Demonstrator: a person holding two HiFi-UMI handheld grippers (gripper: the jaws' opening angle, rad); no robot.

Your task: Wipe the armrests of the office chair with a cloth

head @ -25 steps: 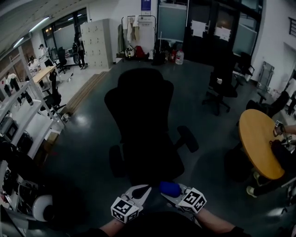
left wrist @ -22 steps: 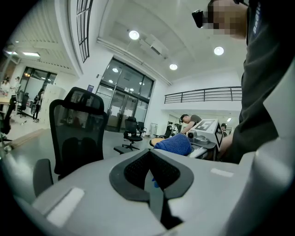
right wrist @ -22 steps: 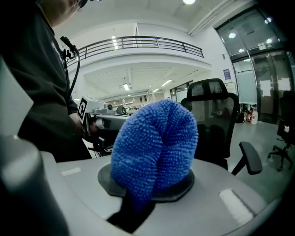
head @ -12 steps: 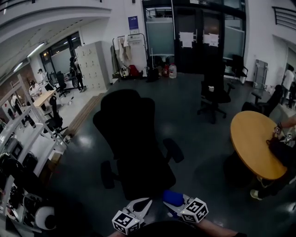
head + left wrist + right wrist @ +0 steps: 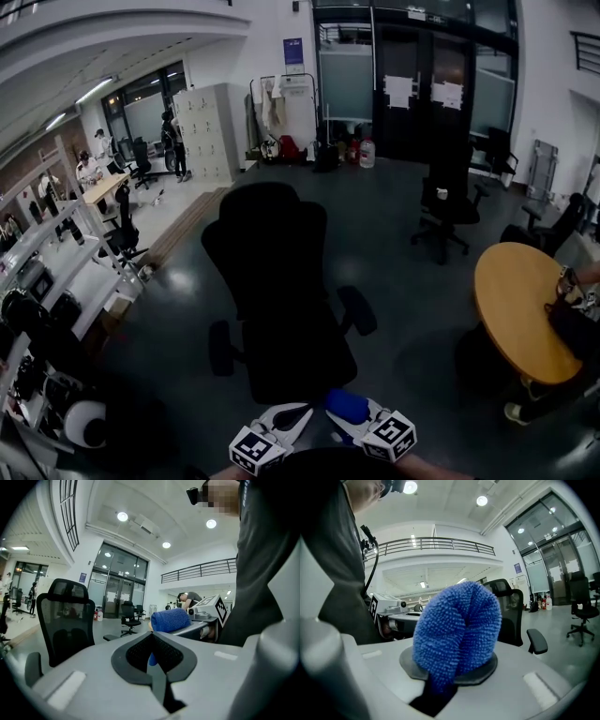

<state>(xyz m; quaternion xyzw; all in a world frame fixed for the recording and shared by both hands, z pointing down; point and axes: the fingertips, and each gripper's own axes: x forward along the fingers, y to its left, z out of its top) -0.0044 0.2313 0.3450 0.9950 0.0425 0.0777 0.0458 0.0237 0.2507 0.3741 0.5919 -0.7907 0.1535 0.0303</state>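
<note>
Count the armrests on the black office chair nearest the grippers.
2. On the black office chair, the padded left armrest and the padded right armrest; neither is hidden in the head view.

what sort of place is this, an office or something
Probably a large open office or lab hall: a black office chair mid-room, a round wooden table beside it, and grey lockers at the back.

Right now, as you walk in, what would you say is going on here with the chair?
A person stands before a black office chair, a gripper in each hand. The right gripper is shut on a bunched blue cloth; the left gripper is shut with nothing in it. Both hang short of the chair, and neither armrest is being touched.
</note>
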